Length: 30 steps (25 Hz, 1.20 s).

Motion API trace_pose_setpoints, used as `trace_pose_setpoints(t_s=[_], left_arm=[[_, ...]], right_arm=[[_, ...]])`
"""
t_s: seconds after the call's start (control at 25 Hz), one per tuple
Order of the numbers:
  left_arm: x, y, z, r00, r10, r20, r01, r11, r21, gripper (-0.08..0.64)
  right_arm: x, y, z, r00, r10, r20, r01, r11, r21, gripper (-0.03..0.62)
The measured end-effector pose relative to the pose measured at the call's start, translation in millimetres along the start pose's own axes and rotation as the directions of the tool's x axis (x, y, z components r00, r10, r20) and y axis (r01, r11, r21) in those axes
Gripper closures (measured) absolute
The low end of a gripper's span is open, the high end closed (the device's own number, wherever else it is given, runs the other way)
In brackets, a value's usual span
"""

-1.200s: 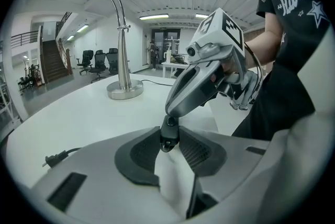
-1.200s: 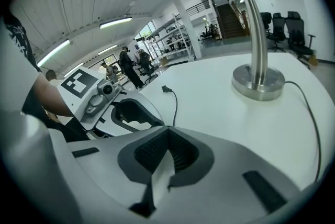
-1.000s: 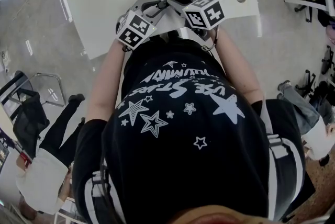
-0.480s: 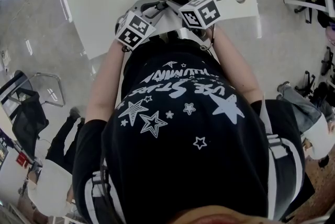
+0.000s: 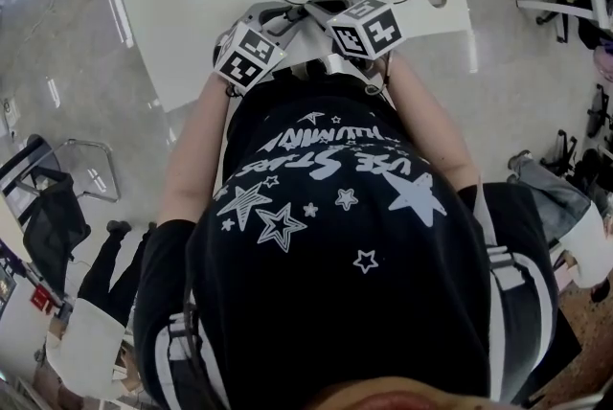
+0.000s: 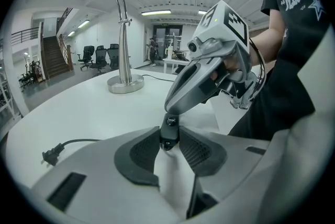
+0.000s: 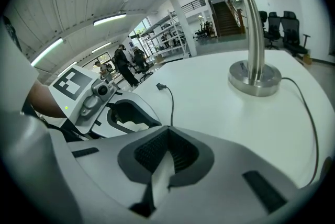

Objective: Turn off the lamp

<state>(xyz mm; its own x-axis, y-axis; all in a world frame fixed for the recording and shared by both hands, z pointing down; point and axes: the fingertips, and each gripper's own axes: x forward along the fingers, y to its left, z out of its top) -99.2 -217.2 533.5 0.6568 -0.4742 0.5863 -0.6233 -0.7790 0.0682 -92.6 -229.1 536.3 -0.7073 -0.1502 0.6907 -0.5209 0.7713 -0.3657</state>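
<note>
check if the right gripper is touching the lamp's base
Apart. The right gripper view shows bare white table between the right gripper and the lamp base, which stands well beyond it.

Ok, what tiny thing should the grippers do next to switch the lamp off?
Probably push the right hand-held gripper, jaws closed, down on the cord switch. The left hand-held gripper pinches that switch steady, and the right tip seems to sit right on it.
</note>
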Motion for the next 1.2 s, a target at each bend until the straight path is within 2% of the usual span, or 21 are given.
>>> trace_pose_setpoints(t_s=[0.24,0.68,0.96,1.2], left_arm=[[0,0,-1,1.000,-0.009,-0.006,0.009,1.000,-0.007,0.431],[-5,5,4,0.999,0.004,0.050,-0.001,0.997,-0.072,0.430],[-16,6,-1,0.998,-0.011,0.069,0.014,0.999,-0.051,0.428],[-35,13,4,0.990,0.025,0.142,-0.008,0.993,-0.119,0.425]], right_arm=[[-10,2,10,0.998,-0.012,0.065,0.010,1.000,0.030,0.586],[-24,4,11,0.990,-0.052,0.129,0.041,0.995,0.086,0.586],[-23,7,13,0.983,-0.092,0.160,0.072,0.990,0.125,0.586],[-33,4,13,0.972,-0.121,0.202,0.089,0.983,0.159,0.586]])
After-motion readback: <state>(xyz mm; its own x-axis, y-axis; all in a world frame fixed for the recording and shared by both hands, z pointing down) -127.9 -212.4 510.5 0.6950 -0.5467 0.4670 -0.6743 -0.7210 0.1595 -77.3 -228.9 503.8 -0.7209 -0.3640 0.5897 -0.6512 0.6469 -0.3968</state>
